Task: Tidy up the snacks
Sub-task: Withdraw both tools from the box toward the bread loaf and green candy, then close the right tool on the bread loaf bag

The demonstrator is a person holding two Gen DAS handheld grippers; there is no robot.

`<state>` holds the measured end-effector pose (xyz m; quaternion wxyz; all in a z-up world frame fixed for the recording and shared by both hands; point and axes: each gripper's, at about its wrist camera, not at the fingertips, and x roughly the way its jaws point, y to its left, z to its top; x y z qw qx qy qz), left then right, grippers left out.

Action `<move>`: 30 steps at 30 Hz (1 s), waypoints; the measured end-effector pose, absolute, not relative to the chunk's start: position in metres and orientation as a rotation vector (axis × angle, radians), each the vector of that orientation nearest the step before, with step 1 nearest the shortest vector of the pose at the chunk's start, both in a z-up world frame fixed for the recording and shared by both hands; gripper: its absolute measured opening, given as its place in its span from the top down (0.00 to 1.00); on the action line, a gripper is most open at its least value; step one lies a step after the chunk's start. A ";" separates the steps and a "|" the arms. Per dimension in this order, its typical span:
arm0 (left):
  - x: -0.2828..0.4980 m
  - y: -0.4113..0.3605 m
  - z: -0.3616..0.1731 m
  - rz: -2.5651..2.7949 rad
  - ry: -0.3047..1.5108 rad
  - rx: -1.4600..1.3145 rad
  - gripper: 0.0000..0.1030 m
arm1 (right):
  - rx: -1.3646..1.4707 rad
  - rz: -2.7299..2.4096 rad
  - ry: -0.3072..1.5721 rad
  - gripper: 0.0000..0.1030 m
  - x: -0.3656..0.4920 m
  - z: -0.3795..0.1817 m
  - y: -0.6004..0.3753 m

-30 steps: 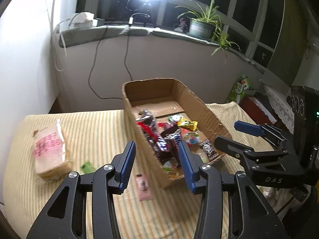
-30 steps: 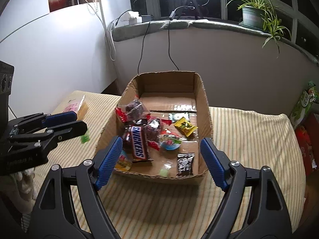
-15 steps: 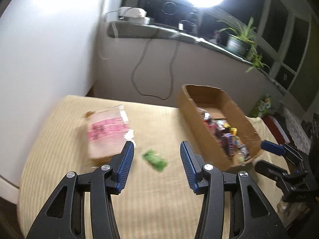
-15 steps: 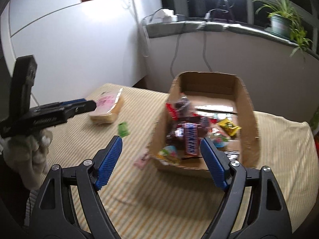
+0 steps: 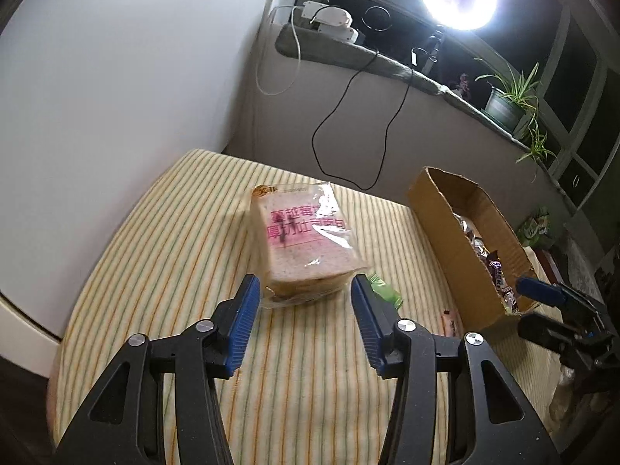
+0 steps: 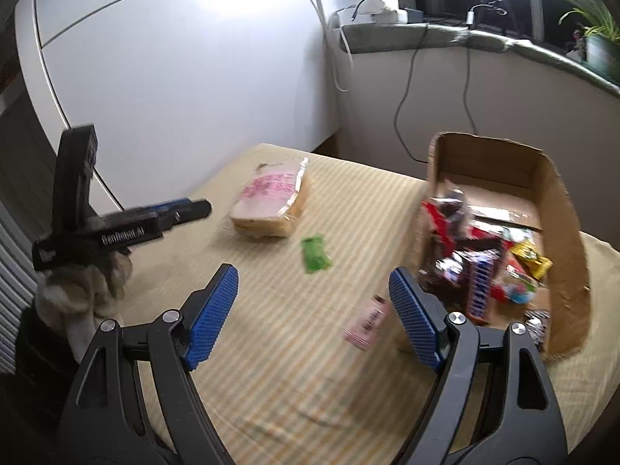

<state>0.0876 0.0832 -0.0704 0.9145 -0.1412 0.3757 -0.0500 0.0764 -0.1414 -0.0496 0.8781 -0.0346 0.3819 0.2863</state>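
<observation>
Left wrist view: the left gripper (image 5: pixel 302 310) is spread wide and empty, lined up just near of the bagged sliced bread (image 5: pixel 306 248) on the striped cloth (image 5: pixel 155 271), apparently to straddle it; the bag carries pink Chinese print I cannot read, and the cardboard box (image 5: pixel 461 248) of snacks lies to the right. Right wrist view: the right gripper (image 6: pixel 314 310) is also released and empty, hovering over a green packet (image 6: pixel 316 254) and a blurred pink packet (image 6: pixel 366 323) left of the box, where a blue bar's lettering is smeared; the left tool's side reads roughly "GenRobot.AI".
</observation>
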 end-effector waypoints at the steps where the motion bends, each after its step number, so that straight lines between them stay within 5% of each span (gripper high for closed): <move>1: 0.089 0.085 -0.072 -0.106 0.775 -0.298 0.45 | -0.067 0.598 0.799 0.19 0.079 -0.050 -0.137; 14: 0.109 0.098 -0.096 -0.178 0.822 -0.375 0.40 | 0.172 0.644 1.015 0.15 0.164 -0.074 -0.079; 30: 0.140 0.107 -0.113 -0.238 0.861 -0.433 0.40 | 0.135 0.594 1.115 0.16 0.218 -0.116 -0.020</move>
